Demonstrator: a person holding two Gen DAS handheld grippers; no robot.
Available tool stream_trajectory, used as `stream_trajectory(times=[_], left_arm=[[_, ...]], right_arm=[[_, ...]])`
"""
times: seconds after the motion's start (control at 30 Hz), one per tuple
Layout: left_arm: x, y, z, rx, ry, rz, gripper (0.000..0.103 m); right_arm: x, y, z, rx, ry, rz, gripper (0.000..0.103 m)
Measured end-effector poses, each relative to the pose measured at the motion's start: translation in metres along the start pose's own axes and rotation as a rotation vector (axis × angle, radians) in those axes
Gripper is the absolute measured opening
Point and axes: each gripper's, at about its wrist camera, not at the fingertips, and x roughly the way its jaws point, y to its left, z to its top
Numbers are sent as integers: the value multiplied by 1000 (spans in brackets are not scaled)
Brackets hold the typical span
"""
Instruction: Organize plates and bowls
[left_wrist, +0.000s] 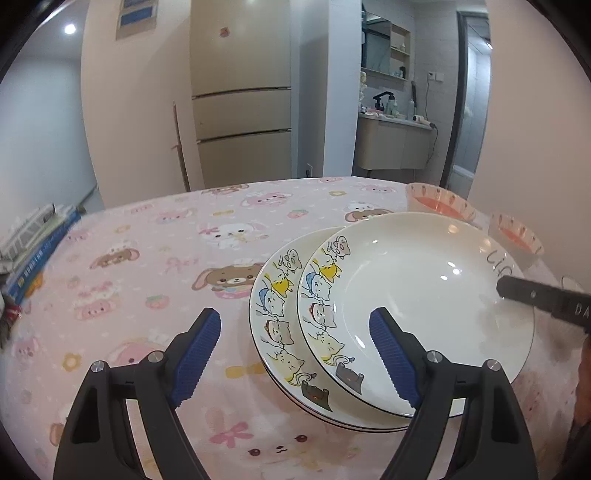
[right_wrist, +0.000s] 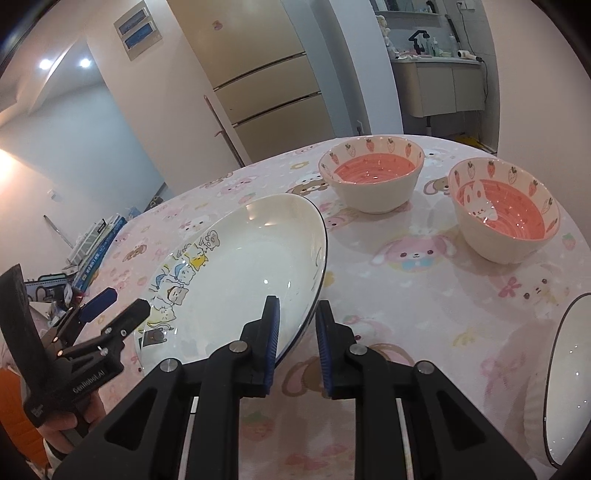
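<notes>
My right tool (right_wrist: 295, 347) pinches the top plate's (right_wrist: 240, 266) rim; left tool (left_wrist: 291, 354) gapes idle. I should lower it squarely onto the stacked plate (left_wrist: 269, 332).

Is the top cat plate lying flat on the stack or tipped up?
Tipped. The top cat plate slants, its right edge raised between the right gripper's fingers, above the plate beneath.

Cat-print plates: two, the upper plate (left_wrist: 417, 310) resting tilted on the lower plate (left_wrist: 266, 314).
Plain-looking plate at the right edge: one (right_wrist: 569, 384); any print could not be told.
Strawberry-print bowls: two, a far bowl (right_wrist: 371, 177) and a near bowl (right_wrist: 504, 210).
Grippers: two, left gripper (left_wrist: 295, 354) and right gripper (right_wrist: 295, 347).
Books stacked at the table's left edge: several (left_wrist: 33, 251); exact number could not be told.
</notes>
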Motion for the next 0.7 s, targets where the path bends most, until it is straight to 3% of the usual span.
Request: stream_trajectory(times=[0.2, 0.4, 0.7], left_arm=[[-3, 20, 4, -86, -22, -28, 85], [7, 30, 0, -137, 26, -41, 85], [12, 34, -5, -144, 40, -11, 85]], right_arm=[[16, 5, 2, -29, 15, -22, 17], [31, 17, -4, -77, 15, -38, 15], [31, 22, -8, -129, -23, -70, 15]])
